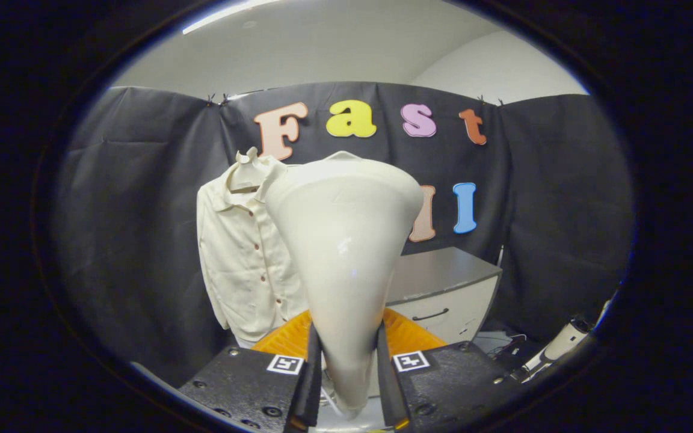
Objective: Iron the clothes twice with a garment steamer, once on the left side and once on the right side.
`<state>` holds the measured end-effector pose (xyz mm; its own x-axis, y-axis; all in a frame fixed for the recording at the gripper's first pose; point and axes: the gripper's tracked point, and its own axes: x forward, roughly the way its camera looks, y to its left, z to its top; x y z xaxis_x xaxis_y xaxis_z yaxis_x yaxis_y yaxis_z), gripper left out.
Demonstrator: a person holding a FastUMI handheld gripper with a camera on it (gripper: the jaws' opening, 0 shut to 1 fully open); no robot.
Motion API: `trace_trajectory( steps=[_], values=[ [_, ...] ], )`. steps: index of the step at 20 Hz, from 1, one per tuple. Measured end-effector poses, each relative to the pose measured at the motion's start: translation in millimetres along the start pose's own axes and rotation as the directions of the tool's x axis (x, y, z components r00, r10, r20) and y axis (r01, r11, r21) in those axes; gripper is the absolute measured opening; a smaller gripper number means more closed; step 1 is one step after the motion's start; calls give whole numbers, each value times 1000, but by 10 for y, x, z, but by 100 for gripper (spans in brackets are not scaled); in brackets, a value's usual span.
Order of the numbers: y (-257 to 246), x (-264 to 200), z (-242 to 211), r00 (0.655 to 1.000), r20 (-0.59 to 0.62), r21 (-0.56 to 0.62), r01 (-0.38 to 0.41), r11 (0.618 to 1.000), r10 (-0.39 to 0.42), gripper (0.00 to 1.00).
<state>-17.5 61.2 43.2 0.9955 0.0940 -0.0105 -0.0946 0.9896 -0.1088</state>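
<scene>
steamer held up in front of the hanging shirt

the tongs (346, 367) were closed on the narrow neck of the cream steamer (343, 240), both fingers (309, 379) pressing its sides, and the wide head rose upright above them. the pale buttoned shirt (244, 252) hung against the black cloth wall, behind the steamer and to its left, partly hidden by the head. a grey-topped cabinet (443, 288) with a dark handle stood behind the steamer to its right. something orange (406, 337) sat low behind the steamer's neck; i could not tell what.
</scene>
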Motion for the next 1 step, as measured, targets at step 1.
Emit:
trace_trajectory(
  steps=[1],
  values=[
    [-41, 34, 22, 1000, 3, -3, -12, 1000, 12, 40]
  ],
)
